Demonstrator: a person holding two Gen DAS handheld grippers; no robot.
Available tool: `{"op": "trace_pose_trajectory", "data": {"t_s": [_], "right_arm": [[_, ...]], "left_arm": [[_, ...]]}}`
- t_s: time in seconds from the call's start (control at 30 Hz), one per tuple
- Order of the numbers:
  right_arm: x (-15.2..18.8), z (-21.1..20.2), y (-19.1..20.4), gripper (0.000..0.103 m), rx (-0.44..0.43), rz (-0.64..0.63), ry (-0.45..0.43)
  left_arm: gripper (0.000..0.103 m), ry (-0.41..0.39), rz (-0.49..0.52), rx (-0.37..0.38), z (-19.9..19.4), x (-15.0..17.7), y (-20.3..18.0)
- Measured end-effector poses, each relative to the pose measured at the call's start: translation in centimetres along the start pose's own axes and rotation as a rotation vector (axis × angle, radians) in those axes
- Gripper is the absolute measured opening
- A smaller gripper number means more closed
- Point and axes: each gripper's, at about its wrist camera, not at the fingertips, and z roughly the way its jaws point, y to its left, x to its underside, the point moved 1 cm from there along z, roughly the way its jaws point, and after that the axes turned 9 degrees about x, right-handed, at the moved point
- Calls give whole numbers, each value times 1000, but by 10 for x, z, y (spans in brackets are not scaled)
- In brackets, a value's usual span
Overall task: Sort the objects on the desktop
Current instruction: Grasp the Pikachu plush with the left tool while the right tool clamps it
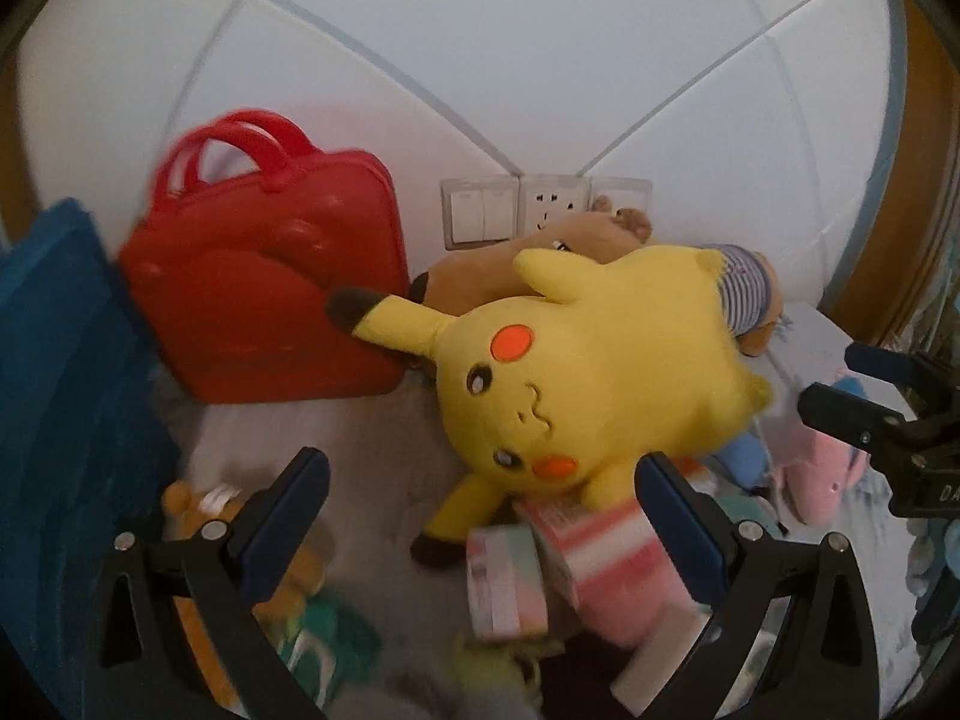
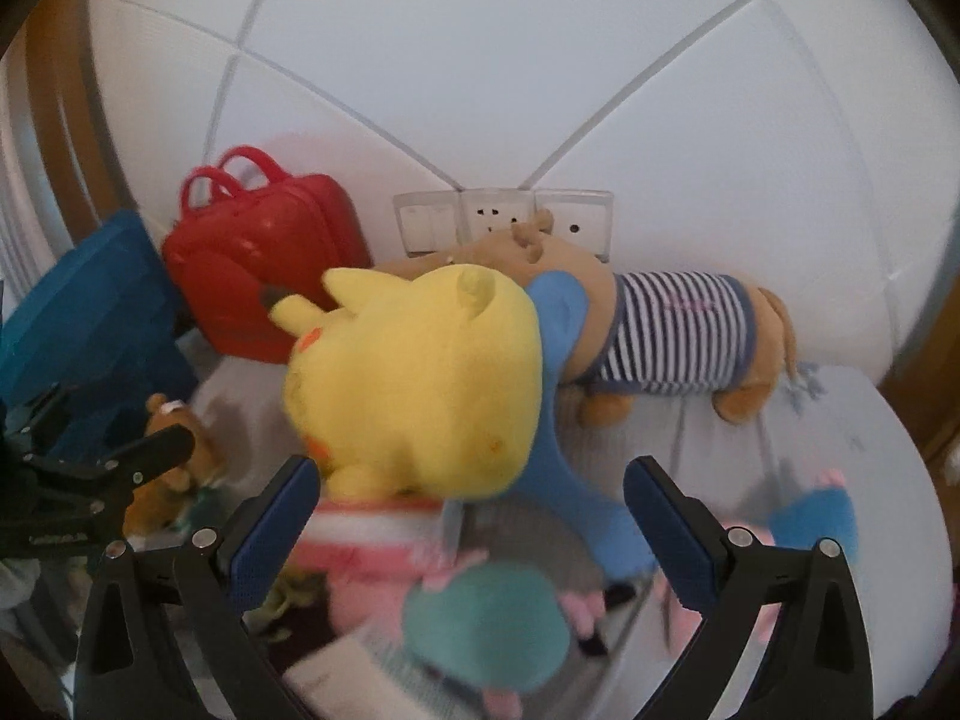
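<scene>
Blue-padded fingers of the left claw (image 1: 480,516) stand wide apart in the lower frame, holding nothing; the right claw (image 2: 471,525) gapes equally wide and empty. Just beyond both lies a yellow plush mouse with red cheeks (image 1: 576,372), centre frame, resting on a pink-striped box (image 1: 600,546). Behind it a brown plush dog in a striped shirt (image 2: 672,330) lies against the wall sockets (image 2: 504,222). A red plastic handled case (image 1: 264,294) stands upper left, beside a blue cushion (image 1: 60,360).
</scene>
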Motion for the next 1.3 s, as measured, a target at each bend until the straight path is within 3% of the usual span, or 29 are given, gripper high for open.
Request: {"op": "trace_pose_trajectory", "data": {"t_s": [0.2,0.37,0.8,0.97,1.3], "right_arm": [[-14,60,2,103,-32,6,50],[-14,97,-2,103,-115,44,92],[-2,120,-3,102,-155,52,105],[11,113,-21,101,-158,108,96],[27,117,-69,101,-180,216,111]], "left_arm": [[103,41,-38,81,62,-6,14],[103,59,-37,123,97,0,12],[103,56,-52,153,102,11,6],[103,50,14,120,85,16,-4],[103,0,101,161,74,9,-25]]}}
